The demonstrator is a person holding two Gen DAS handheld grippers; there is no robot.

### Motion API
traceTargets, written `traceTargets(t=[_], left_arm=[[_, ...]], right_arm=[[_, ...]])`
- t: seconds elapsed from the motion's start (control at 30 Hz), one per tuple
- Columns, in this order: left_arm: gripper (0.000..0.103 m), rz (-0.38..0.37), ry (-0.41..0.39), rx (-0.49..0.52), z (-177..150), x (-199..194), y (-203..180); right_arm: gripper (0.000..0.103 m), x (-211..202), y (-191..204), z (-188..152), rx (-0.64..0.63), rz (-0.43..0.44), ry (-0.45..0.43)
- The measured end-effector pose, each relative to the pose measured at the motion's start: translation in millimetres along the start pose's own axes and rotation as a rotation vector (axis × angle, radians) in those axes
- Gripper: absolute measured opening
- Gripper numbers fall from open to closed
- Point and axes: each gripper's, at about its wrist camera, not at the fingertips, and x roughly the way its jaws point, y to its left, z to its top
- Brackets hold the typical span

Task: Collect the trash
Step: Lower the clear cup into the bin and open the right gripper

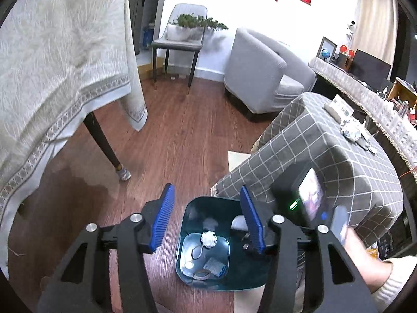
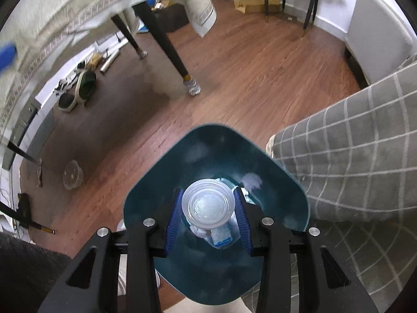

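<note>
Left wrist view: the left gripper [image 1: 207,198] hangs above a dark teal trash bin [image 1: 187,210] that stands on the wooden floor [image 1: 182,130] at 6 o'clock. Its blue pads [image 1: 163,224] stand apart with nothing between them. At the bottom of the bin lie a crumpled white paper ball [image 1: 209,239], a blue-and-white packet [image 1: 215,267] and some round bits too small to name. At 4 o'clock the other gripper's body [image 1: 310,198], with a lit screen and a green light, shows blurred beside the bin, and a hand in a cream sleeve [image 1: 391,276] holds it. At 3 o'clock a low table under a grey checked cloth [image 1: 325,151] touches the bin's rim; more crumpled paper [image 1: 351,130] lies on its far end. A table with a pale patterned cloth [image 1: 57,65] fills 9 to 11 o'clock, and a grey armchair [image 1: 260,73] sits at 1 o'clock.

Right wrist view: the right gripper [image 2: 208,208] points down into the bin's mouth [image 2: 161,167], its jaws clamped on a clear plastic cup [image 2: 208,204], seen end-on, one pad on each side. Below the cup lie the packet [image 2: 221,236] and white paper. A clear plastic lid [image 2: 73,174] lies on the floor at 9 o'clock, well apart from the bin.
</note>
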Motion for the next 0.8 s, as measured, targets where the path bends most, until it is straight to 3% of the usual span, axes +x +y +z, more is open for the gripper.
traceTargets(t=[0.33, 0.47, 0.6, 0.8], left_arm=[[0.038, -0.006, -0.039, 0.022, 16, -18, -7], [0.038, 0.001, -0.072, 0.025, 25, -28, -12], [0.038, -0.005, -0.093, 0.019, 33, -32, -17], [0.038, -0.026, -0.125, 0.024, 46, -38, -36]], right_arm=[[0.04, 30, 2, -24, -0.004, -0.006, 0.105], [0.054, 32, -1, -29, 0.01, 0.001, 0.127], [0.054, 24, -3, -32, -0.002, -0.001, 0.113], [0.054, -11, -10, -26, -0.009, 0.002, 0.025]])
